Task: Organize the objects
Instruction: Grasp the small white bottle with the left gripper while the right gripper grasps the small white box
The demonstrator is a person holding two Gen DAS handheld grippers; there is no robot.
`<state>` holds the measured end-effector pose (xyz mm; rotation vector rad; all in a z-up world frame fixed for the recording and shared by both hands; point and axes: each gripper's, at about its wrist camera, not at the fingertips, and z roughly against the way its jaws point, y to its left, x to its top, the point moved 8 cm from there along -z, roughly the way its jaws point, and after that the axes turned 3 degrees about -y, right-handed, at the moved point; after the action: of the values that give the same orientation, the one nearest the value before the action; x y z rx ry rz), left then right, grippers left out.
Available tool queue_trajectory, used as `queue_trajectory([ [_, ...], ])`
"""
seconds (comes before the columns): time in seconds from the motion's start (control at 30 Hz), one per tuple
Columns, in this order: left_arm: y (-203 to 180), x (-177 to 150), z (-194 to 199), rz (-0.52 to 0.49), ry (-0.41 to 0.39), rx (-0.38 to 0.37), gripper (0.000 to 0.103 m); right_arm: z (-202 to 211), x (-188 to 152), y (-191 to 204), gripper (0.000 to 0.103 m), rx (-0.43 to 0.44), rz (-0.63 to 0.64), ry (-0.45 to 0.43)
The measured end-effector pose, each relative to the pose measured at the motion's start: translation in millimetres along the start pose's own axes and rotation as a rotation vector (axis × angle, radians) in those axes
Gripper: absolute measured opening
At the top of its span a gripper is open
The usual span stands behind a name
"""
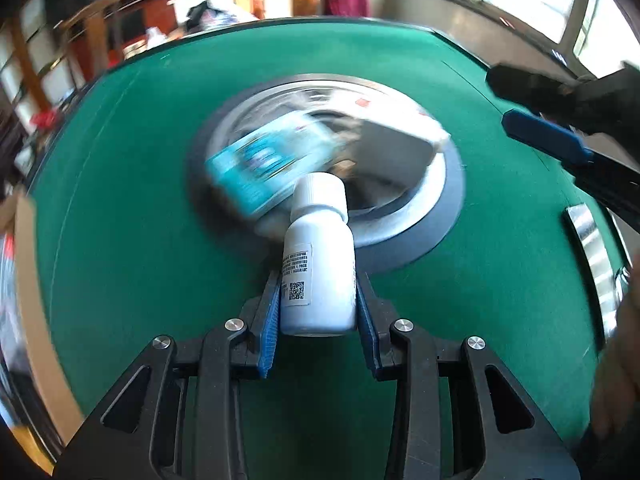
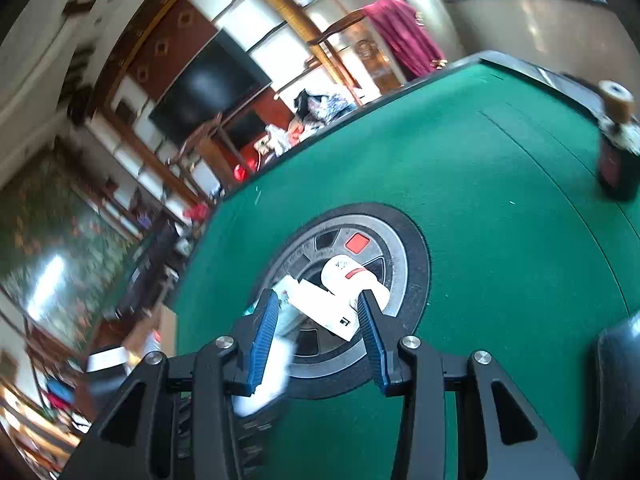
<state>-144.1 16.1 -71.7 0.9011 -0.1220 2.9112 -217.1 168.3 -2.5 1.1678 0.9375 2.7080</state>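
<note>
My left gripper (image 1: 319, 278) is shut on a white bottle (image 1: 316, 264) with a printed label, its cap pointing at the round silver panel (image 1: 436, 204) in the middle of the green table (image 1: 120, 200). A blurred teal box (image 1: 268, 164) and a white box (image 1: 400, 136) lie on that panel. My right gripper (image 2: 319, 298) stands open over the same panel (image 2: 404, 248). Beyond its fingers lie a white box (image 2: 324, 312) and a white bottle with a red stripe (image 2: 348, 274); the pads do not press on them. In the left wrist view the right gripper's blue pad (image 1: 544, 136) shows at upper right.
A dark jar with a brown cap (image 2: 616, 136) stands near the table's far right edge. A silver strip (image 1: 592, 264) is set into the felt at right, beside a hand (image 1: 616, 360). A cardboard edge (image 1: 28, 280) borders the left. Shelves and chairs lie beyond.
</note>
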Motion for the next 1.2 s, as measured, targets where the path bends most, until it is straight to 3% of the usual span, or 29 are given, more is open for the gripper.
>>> queue_trajectory([
  [0.1, 24.2, -10.1, 7.2, 0.043, -0.020, 0.032, 0.034, -19.0, -2.0, 5.5, 0.042, -0.034, 0.100, 0.004],
  [0.2, 38.9, -9.8, 7.3, 0.077, -0.035, 0.013, 0.034, -35.5, -1.8, 7.4, 0.042, -0.058, 0.170, 0.017],
  [0.37, 43.4, -10.5, 6.8, 0.097, -0.045, -0.013, 0.034, -51.5, -12.7, 17.3, 0.042, -0.076, 0.276, 0.045],
  [0.47, 46.1, -10.8, 9.4, 0.113, -0.042, -0.030, 0.034, -57.0, -23.6, 26.3, 0.041, -0.158, 0.408, 0.047],
  [0.53, 42.5, -3.8, 8.0, 0.122, -0.042, -0.028, 0.034, -61.4, -28.8, 27.4, 0.034, -0.202, 0.449, 0.051],
  [0.6, 44.7, -1.0, 7.2, 0.126, -0.045, -0.028, 0.035, -68.4, -37.2, 29.8, 0.033, -0.207, 0.475, 0.079],
  [0.7, 47.0, 3.9, 4.0, 0.116, -0.061, -0.008, 0.035, -68.7, -39.2, 32.6, 0.022, -0.215, 0.473, 0.075],
  [0.97, 48.0, -1.1, 7.4, 0.123, -0.070, -0.008, 0.034, -52.9, -51.7, 28.0, 0.021, -0.207, 0.355, 0.138],
  [1.2, 45.6, -3.7, 7.5, 0.113, -0.072, 0.006, 0.034, -48.9, -61.1, 34.8, 0.022, -0.226, 0.381, 0.158],
])
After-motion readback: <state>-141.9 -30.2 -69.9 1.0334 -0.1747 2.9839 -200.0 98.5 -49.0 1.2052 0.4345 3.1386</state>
